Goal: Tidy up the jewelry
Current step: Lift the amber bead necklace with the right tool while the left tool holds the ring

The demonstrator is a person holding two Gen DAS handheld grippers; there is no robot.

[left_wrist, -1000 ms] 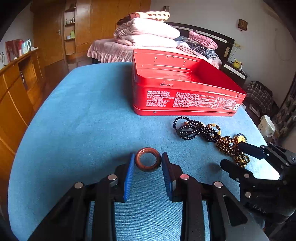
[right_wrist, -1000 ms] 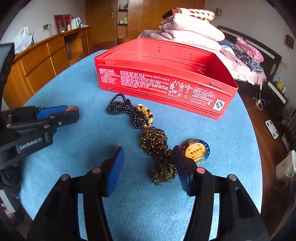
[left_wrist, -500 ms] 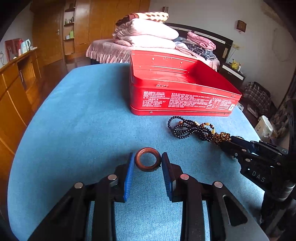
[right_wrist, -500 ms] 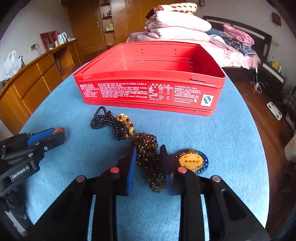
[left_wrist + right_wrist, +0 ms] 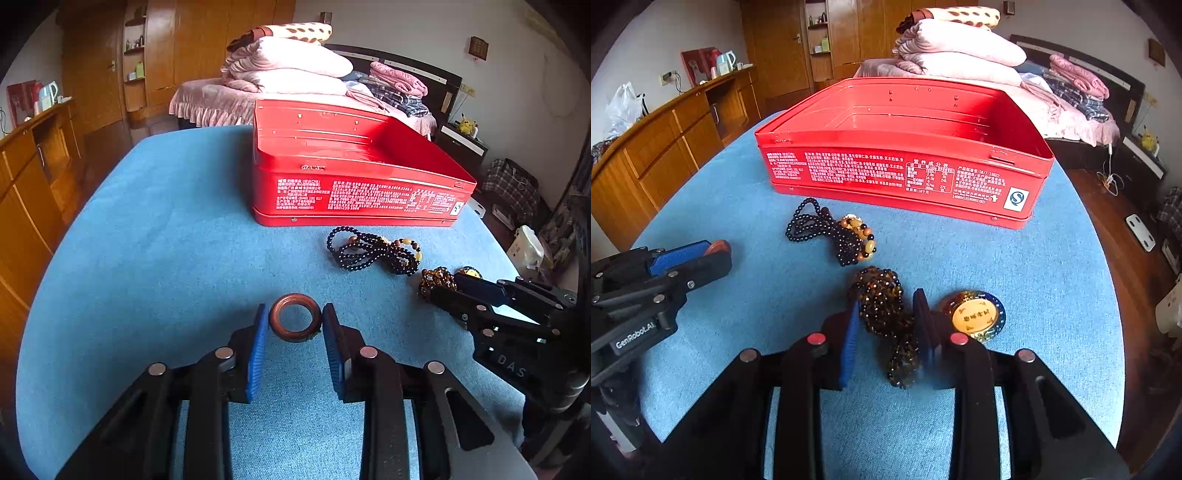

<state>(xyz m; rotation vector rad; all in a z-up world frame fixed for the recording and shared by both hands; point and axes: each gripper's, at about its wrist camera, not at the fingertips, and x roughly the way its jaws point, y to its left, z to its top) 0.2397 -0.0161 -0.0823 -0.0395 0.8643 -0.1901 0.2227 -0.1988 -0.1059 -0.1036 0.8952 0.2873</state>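
My left gripper (image 5: 295, 322) is shut on a brown wooden ring (image 5: 294, 321), held between its blue pads just above the blue table. My right gripper (image 5: 888, 319) is shut on a brown amber bead strand (image 5: 886, 314) that hangs between its fingers, next to a gold and blue round pendant (image 5: 975, 315). A black bead necklace with yellow beads (image 5: 831, 232) lies in front of the open red tin box (image 5: 905, 147). The necklace (image 5: 369, 251) and box (image 5: 351, 173) also show in the left wrist view, with the right gripper (image 5: 447, 288) at the right.
The round table has a blue cloth (image 5: 147, 240). The left gripper (image 5: 713, 253) shows at the left of the right wrist view. Wooden cabinets (image 5: 665, 147) stand at the left. A bed with folded bedding (image 5: 960, 44) is behind the table.
My right gripper came down over the amber bead strand and closed on it, and the strand now hangs between the pads. My left gripper kept holding the ring and shifted slightly.
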